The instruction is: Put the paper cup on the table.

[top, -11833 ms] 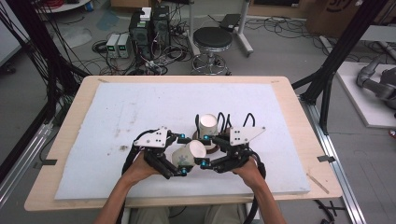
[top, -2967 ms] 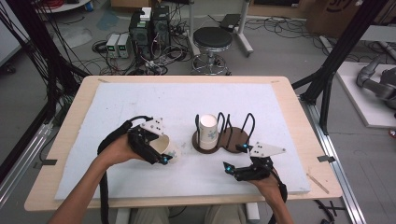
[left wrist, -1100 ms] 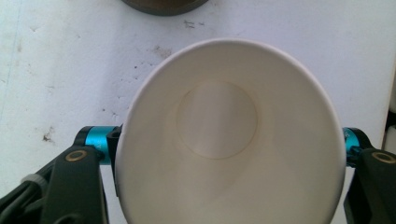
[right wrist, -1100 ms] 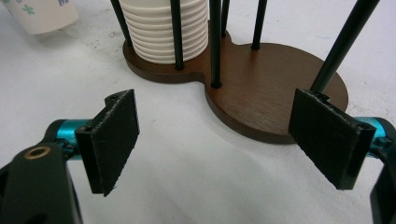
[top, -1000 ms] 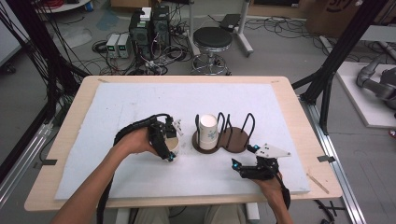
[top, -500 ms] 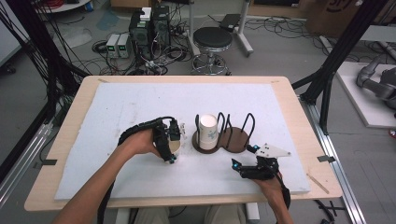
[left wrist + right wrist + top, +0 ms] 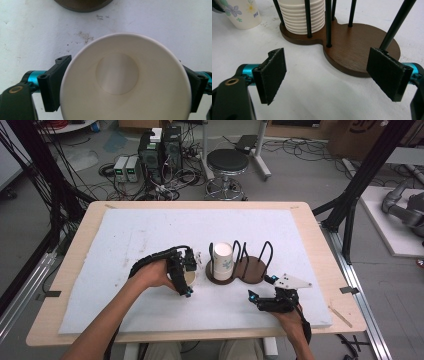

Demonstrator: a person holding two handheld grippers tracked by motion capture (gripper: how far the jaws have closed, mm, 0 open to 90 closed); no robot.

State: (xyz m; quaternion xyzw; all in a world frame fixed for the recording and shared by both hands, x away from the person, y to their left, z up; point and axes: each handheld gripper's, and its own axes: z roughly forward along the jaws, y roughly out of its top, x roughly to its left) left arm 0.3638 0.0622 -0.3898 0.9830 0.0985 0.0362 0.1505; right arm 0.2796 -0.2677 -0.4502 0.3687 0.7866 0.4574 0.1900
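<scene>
At the left of centre in the high view, the paper cup (image 7: 189, 277) stands upright on the bench (image 7: 125, 240), just beside the cup holder (image 7: 240, 270). The left claw (image 7: 184, 276), pointing down from a bent wrist, has just been opening; its jaws flank the cup. At the lower right, the right claw (image 7: 261, 296) rests low, open and empty.

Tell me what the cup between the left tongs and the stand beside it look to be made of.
Cup: likely paper, matte white inside, with a thin rolled rim and a flat disc bottom. Stand base: looks like wood, dark brown with faint grain and a satin sheen. Its upright rods: probably metal, thin and black.
</scene>
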